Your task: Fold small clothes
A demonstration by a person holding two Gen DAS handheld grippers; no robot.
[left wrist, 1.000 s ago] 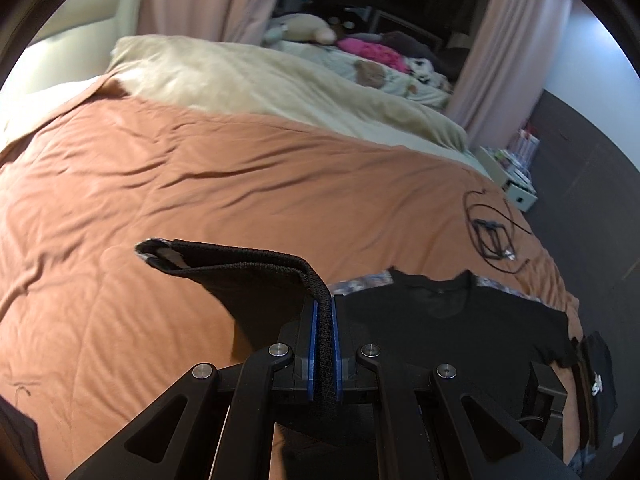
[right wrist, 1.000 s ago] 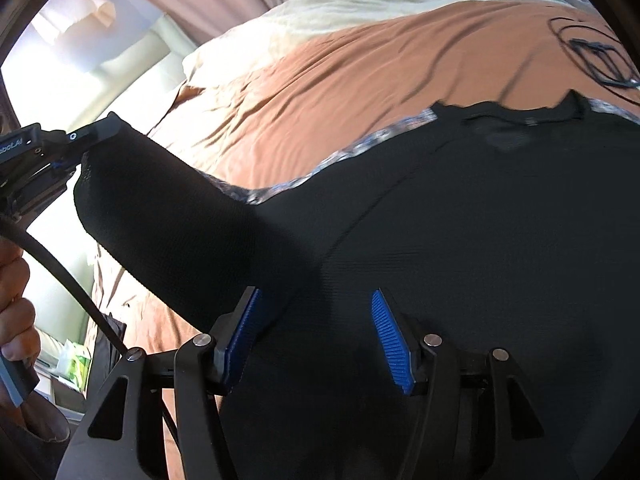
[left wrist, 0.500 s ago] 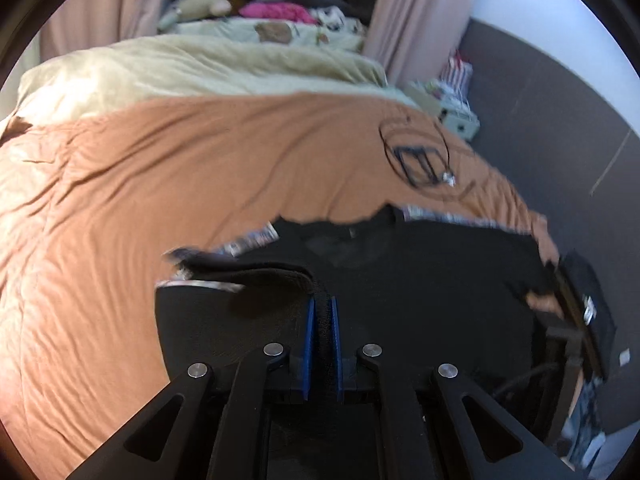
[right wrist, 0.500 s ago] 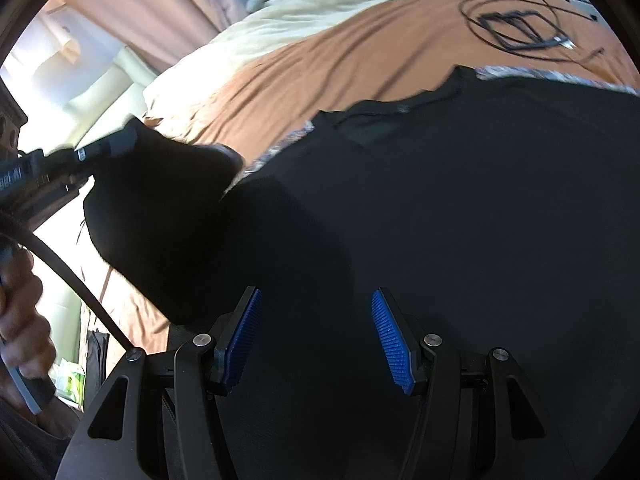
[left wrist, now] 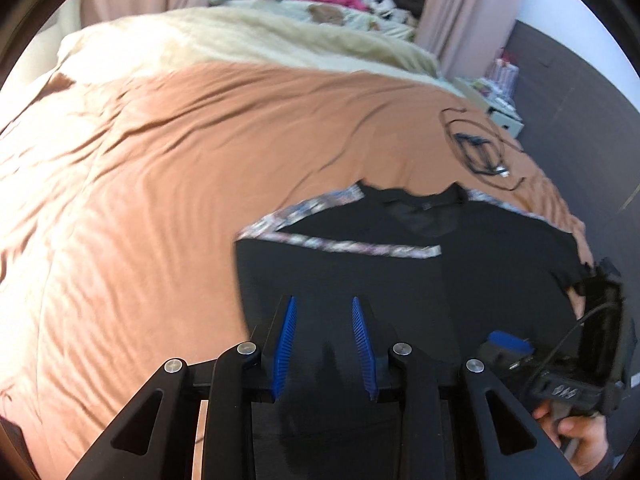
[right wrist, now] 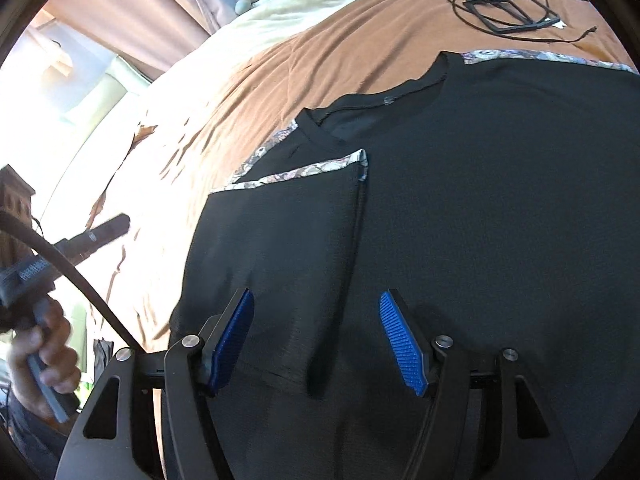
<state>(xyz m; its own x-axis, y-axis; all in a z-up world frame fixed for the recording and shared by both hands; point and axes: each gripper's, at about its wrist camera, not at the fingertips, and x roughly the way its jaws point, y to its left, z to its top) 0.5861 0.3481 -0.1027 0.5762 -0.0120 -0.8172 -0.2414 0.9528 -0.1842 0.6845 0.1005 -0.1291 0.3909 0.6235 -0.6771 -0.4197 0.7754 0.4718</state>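
Left wrist view: a black short-sleeved T-shirt with patterned floral shoulder trim [left wrist: 460, 280] is lying flat on a wrinkled rust-orange bedspread [left wrist: 160, 168], near its edge. One sleeve [right wrist: 280, 232] is lying folded inward over the shirt's body. The left gripper [left wrist: 323, 344], black with blue ribbed pads, is hovering over that sleeve; its jaws are opening and nothing is pinched between them, so the sleeve looks released. The right gripper [right wrist: 320, 344] is hanging over the shirt's middle, its jaws also opening, empty.

Judging by this, the first sleeve fold is finishing. The next move likely calls for grasping the far sleeve, opposite the folded one, and bringing it across.

Counted: one shirt, two grippers, one coiled black cable with a flat frame [right wrist: 508, 10] lying beyond the shirt's collar.
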